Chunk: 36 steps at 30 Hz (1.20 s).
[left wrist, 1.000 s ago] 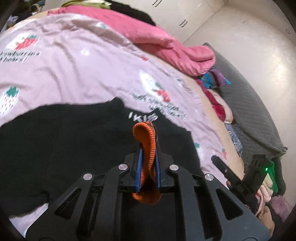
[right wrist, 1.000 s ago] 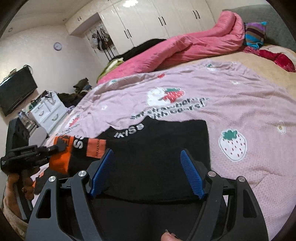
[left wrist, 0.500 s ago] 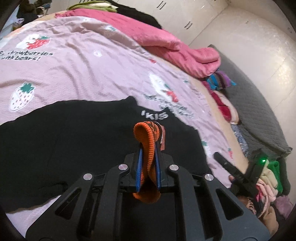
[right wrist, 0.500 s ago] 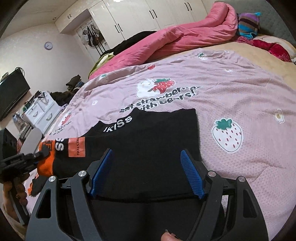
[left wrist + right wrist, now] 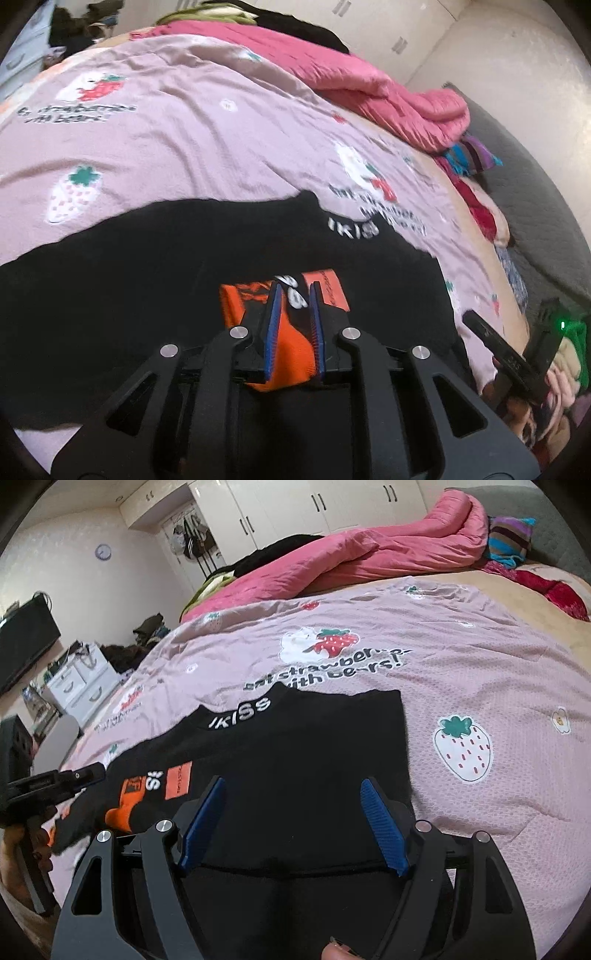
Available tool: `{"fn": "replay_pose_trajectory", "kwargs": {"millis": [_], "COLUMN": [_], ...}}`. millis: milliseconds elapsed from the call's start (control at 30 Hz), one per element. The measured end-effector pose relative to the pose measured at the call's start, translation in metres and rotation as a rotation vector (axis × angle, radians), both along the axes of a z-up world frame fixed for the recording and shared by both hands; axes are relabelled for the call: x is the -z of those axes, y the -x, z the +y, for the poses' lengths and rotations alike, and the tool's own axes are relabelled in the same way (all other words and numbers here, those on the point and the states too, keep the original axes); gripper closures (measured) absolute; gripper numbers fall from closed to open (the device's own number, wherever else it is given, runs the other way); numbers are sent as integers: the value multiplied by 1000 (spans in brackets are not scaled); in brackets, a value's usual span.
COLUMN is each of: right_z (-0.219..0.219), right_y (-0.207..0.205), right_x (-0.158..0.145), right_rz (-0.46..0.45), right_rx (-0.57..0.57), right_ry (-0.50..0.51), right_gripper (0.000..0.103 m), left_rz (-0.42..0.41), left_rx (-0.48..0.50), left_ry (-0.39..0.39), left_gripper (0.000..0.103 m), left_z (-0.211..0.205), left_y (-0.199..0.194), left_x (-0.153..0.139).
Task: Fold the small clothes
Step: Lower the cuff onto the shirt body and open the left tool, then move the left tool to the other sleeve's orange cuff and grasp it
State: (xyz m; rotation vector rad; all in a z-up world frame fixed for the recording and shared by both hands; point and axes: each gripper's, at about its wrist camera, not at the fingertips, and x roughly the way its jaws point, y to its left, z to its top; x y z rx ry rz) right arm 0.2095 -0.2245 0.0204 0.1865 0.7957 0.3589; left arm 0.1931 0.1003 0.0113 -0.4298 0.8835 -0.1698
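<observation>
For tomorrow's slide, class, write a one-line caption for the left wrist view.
Left gripper laying the orange cuff onto the black top spread on the strawberry-print bedspread.

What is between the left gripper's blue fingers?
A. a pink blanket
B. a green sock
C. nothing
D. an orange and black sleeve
D: the left gripper has its blue fingers around the orange and black sleeve of the black top.

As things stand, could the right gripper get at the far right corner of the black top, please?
Probably yes: the right gripper hangs open over the black top, and nothing lies between it and that corner.
</observation>
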Motion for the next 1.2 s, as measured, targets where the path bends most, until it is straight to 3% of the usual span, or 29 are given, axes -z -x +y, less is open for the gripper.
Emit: {"fn": "replay_pose_trajectory", "kwargs": {"millis": [233, 367, 467, 700, 767, 833, 1000, 1200], "right_z": [18, 18, 20, 25, 27, 28, 33, 45], "right_y": [-5, -10, -6, 5, 7, 9, 12, 17], "right_x": [22, 40, 35, 16, 10, 7, 3, -2], "right_rz": [99, 168, 146, 69, 49, 38, 30, 18], "right_rx": [-44, -35, -42, -68, -72, -72, -87, -117], "right_ry": [108, 136, 130, 92, 78, 66, 45, 22], "right_gripper": [29, 29, 24, 14, 7, 6, 4, 4], "left_rz": [134, 154, 143, 108, 90, 73, 59, 50], "left_rx": [62, 55, 51, 16, 2, -14, -70, -150], "left_ry": [-92, -110, -107, -109, -124, -144, -178, -207], "left_gripper": [73, 73, 70, 51, 43, 31, 11, 9], "left_z": [-29, -29, -28, -21, -20, -17, -6, 13], "left_y": [0, 2, 5, 19, 23, 28, 40, 57], "left_x": [38, 51, 47, 33, 27, 21, 14, 10]}}
